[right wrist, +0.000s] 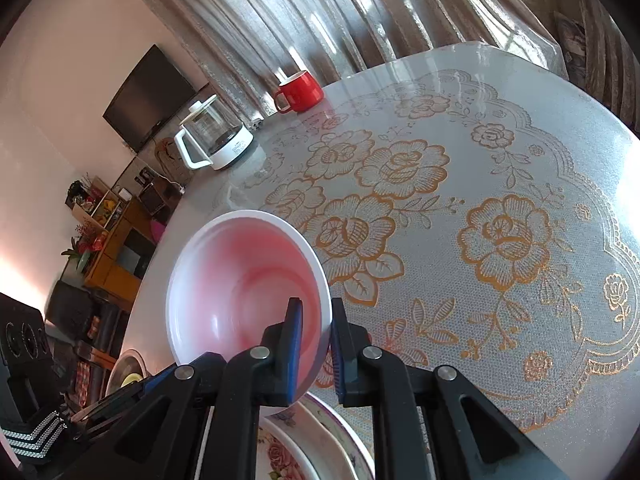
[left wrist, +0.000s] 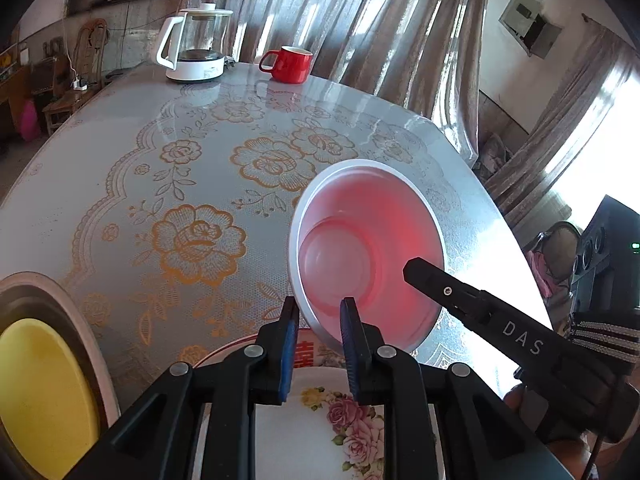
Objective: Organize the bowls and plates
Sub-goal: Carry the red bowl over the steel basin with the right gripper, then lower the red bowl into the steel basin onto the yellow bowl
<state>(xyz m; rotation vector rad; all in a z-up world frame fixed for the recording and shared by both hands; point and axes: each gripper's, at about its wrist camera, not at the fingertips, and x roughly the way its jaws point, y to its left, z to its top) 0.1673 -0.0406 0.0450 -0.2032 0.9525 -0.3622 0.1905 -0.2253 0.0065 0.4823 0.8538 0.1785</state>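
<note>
1. Pink-tinted white plastic bowl [right wrist: 244, 288], deep and round, is tilted up off the table, its open side facing both cameras.
2. Right gripper [right wrist: 316, 344] is clamped on the bowl's rim, one blue pad inside the wall and the other outside.
3. Left gripper [left wrist: 318, 344] pinches the rim [left wrist: 308, 316] of the same bowl at its near edge; its jaws stand narrow, and from its own camera I cannot tell for certain that both pads press.
4. Below the bowl lies a white ceramic plate with pink roses [left wrist: 320, 424] and a red-edged rim.
5. At the left sits a dark metal bowl [left wrist: 80, 320] with a yellow dish [left wrist: 44, 392] inside it.
6. All of this sits on a round table with a grey lace cloth printed in gold flowers [right wrist: 460, 220] under a clear cover.
7. At the far edge stand a glass kettle on a white base [left wrist: 196, 46] and a red mug [left wrist: 289, 64], well apart from the bowl.
</note>
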